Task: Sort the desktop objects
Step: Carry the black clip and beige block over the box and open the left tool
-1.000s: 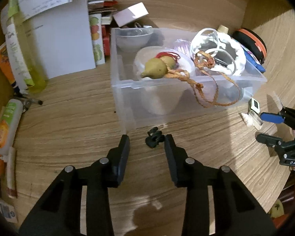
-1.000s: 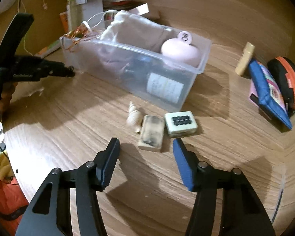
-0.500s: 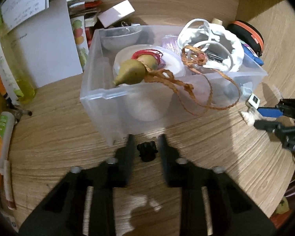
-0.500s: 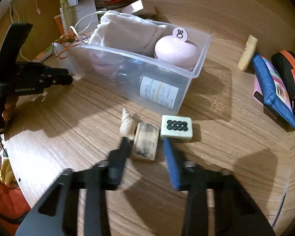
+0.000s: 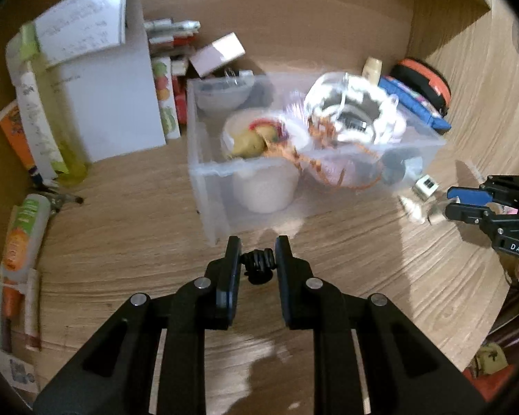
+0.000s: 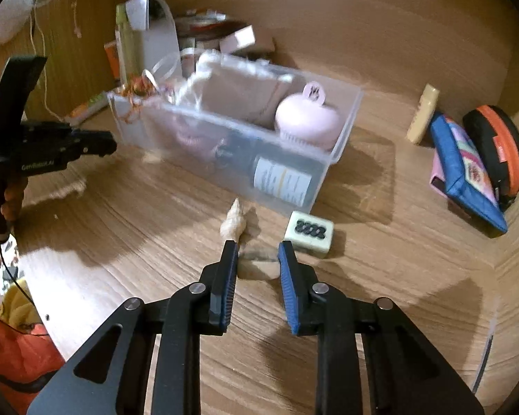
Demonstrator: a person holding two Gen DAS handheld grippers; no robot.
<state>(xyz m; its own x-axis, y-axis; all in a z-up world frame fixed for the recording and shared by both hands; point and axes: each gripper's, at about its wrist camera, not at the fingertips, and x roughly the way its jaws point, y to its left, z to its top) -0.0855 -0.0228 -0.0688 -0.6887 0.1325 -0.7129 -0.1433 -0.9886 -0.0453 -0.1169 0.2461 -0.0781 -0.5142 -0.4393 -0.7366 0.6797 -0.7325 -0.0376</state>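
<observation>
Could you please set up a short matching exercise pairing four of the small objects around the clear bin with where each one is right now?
Things:
1. black clip
2. worn wooden block
3. domino tile
4. pink brush

Places:
A. inside the clear bin
B. lying free on the desk
C. between the left gripper fingers
D. between the right gripper fingers

Pairs: 1-C, 2-D, 3-B, 4-A

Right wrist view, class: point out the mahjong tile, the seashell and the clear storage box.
mahjong tile (image 6: 309,231), right wrist view, dotted top face.
seashell (image 6: 232,223), right wrist view, its body.
clear storage box (image 6: 342,128), right wrist view, right end wall.
</observation>
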